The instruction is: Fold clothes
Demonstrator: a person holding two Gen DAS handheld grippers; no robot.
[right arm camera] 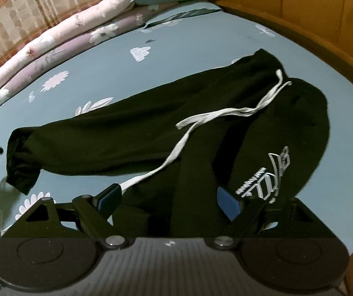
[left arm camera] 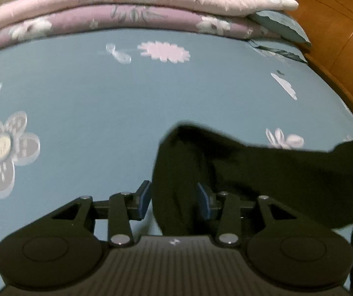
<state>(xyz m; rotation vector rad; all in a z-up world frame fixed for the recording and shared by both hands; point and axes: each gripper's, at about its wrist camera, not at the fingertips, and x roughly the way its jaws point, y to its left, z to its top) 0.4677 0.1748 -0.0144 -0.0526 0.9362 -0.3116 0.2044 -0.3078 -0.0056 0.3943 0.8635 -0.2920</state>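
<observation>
Black trousers (right arm camera: 132, 133) lie on bed (right arm camera: 201, 49), one leg running long toward left, cuff (left arm camera: 176, 162) between left tool (left arm camera: 174, 199) pads — spread, not pinching. Right tool (right arm camera: 169, 197) spread wide over other leg, nearer waist.

Black drawstring trousers (right arm camera: 132, 133) lie rumpled, legs splayed, on the bed.

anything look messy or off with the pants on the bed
Yes: the black pants lie crumpled and bent rather than flat, one leg stretched across the blue sheet. The white drawstring trails loose over the fabric.
</observation>
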